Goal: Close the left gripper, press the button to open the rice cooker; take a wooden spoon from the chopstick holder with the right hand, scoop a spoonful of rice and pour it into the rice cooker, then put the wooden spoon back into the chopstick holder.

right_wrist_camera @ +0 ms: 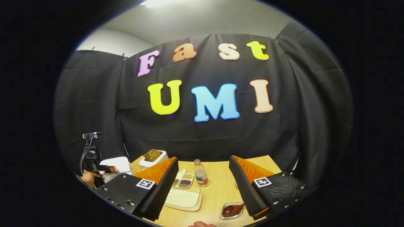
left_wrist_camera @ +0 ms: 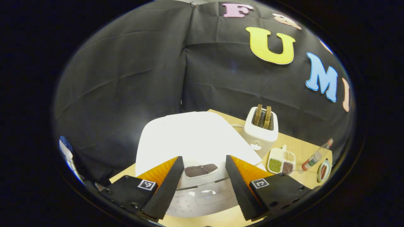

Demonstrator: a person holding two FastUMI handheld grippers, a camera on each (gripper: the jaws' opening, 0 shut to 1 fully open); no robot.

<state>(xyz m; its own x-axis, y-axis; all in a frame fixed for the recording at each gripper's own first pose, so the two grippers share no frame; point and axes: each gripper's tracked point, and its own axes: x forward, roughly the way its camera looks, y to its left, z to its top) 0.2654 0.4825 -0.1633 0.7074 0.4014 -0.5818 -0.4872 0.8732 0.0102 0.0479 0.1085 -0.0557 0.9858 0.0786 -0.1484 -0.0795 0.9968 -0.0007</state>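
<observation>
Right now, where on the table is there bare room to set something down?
In the right gripper view, bare table lies between the bottle, the rice tray and the spoon dish. It is crowded on the side with the rice cooker, toaster and divided bean dish.

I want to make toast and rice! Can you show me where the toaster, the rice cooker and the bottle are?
toaster (left_wrist_camera: 260,132): left gripper view, on its white front.
rice cooker (left_wrist_camera: 189,138): left gripper view, on its white lid.
bottle (right_wrist_camera: 200,174): right gripper view, on its middle, by the label.
</observation>
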